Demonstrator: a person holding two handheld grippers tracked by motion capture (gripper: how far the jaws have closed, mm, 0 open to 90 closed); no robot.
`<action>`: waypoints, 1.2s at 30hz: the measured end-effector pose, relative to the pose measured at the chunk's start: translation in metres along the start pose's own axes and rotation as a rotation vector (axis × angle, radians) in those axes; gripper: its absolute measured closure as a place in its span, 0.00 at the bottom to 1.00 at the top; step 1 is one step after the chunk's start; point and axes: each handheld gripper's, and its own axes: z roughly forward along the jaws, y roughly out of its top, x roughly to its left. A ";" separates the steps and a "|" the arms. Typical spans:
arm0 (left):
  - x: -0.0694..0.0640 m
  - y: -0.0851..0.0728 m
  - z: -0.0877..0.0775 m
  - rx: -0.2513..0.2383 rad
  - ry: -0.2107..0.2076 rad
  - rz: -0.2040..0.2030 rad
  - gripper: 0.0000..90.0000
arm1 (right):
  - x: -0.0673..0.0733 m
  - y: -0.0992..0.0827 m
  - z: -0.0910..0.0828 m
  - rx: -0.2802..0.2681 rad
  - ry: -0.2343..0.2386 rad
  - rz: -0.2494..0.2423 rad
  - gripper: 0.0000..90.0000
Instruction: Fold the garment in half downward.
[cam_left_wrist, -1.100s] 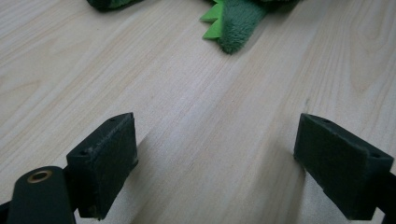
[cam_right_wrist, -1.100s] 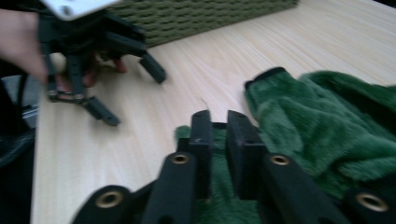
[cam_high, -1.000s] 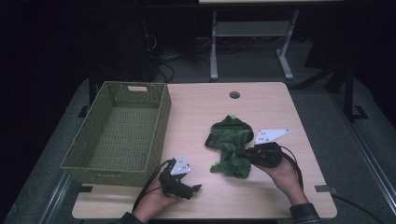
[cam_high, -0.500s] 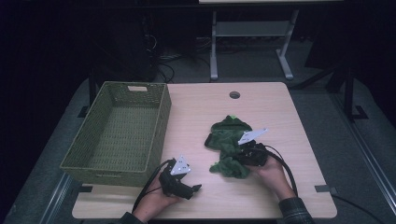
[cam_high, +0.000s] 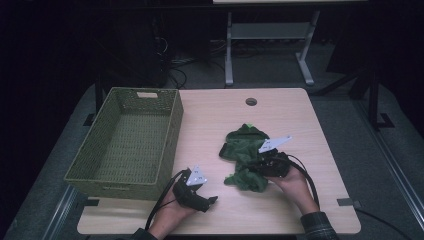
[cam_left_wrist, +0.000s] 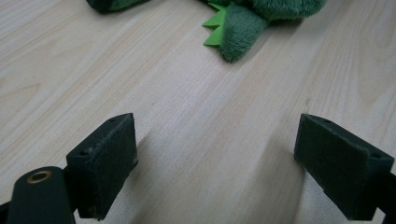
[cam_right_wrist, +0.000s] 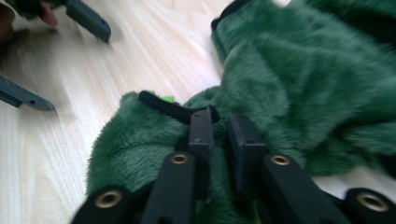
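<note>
A dark green plush garment (cam_high: 243, 145) with light green spikes lies crumpled on the wooden table (cam_high: 220, 112), right of centre. My right gripper (cam_high: 251, 168) is low on its near part and points left. In the right gripper view the right gripper (cam_right_wrist: 219, 117) has its jaws a narrow gap apart, sunk into the green plush (cam_right_wrist: 303, 70) beside a black trim. They have just been opening, with fabric still between them. My left gripper (cam_high: 208, 198) rests near the front edge. Its jaws stand wide, open over bare wood (cam_left_wrist: 217, 140), and the garment's spiked end (cam_left_wrist: 247, 21) lies farther ahead.
An empty olive wicker basket (cam_high: 120, 186) stands at the table's left side. A round cable hole (cam_high: 251, 102) sits near the far edge. Beyond the table stands a grey metal frame (cam_high: 270, 35) on dark floor. Cables trail from both grippers toward the front edge.
My right gripper has moved left and down onto the near part of the garment. Its grey plate has tipped lower. The left gripper has stayed put.
</note>
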 end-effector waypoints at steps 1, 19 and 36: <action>0.001 0.002 0.000 0.007 -0.004 0.007 0.15 | -0.001 0.000 -0.004 -0.006 -0.001 0.006 0.82; 0.018 0.051 -0.001 -0.040 -0.053 0.027 0.16 | -0.023 0.011 -0.040 -0.075 -0.068 0.045 0.62; 0.069 0.119 0.012 -0.127 -0.004 -0.002 0.36 | -0.064 0.037 -0.046 -0.138 -0.126 0.088 0.61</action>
